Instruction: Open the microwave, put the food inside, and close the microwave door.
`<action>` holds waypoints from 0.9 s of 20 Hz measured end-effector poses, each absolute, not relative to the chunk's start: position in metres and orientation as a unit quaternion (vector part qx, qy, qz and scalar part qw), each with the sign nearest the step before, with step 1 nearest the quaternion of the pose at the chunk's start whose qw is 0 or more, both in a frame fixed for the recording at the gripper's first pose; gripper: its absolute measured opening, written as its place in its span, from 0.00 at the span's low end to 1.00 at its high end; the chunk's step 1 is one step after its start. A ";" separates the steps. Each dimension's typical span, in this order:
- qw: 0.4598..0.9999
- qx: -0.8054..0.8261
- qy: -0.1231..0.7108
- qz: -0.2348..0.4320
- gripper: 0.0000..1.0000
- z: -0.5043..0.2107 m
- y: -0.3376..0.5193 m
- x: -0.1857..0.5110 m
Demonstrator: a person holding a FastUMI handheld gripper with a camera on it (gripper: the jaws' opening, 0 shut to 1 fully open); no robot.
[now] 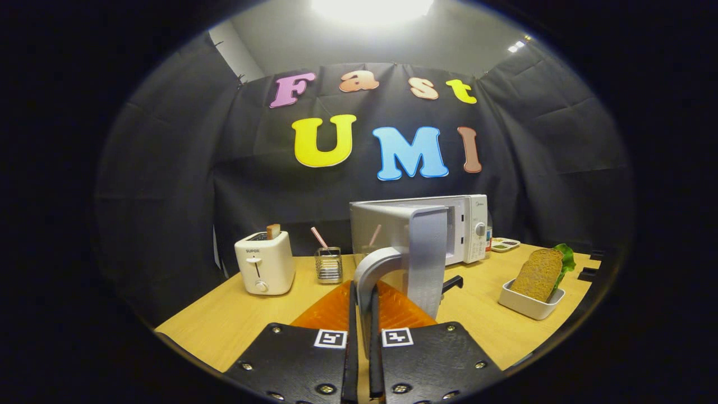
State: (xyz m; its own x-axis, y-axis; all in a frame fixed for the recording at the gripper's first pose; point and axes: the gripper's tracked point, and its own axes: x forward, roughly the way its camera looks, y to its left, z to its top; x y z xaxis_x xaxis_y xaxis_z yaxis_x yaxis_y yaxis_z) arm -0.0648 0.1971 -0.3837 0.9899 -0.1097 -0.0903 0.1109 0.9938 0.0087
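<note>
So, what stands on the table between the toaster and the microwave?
In the gripper view, a small wire holder with a striped straw stands between the toaster and the microwave.

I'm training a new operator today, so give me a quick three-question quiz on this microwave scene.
1. True or false: the microwave door is swung open.
2. What are the fingers of the gripper closed on? A) the toaster lever B) the door handle C) the bread dish
3. What stands in the white dish beside the microwave?

Key:
1. True; the door stands edge-on toward the camera.
2. B; both fingers pinch the curved door handle.
3. A slice of brown bread with a lettuce leaf behind it.
</note>
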 end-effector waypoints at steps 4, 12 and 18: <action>0.996 0.002 0.024 -0.083 0.09 -0.390 0.219 -0.066; 0.998 0.006 0.062 -0.016 0.10 -0.412 0.246 -0.082; 0.991 -0.006 0.056 0.119 0.29 -0.388 0.248 -0.120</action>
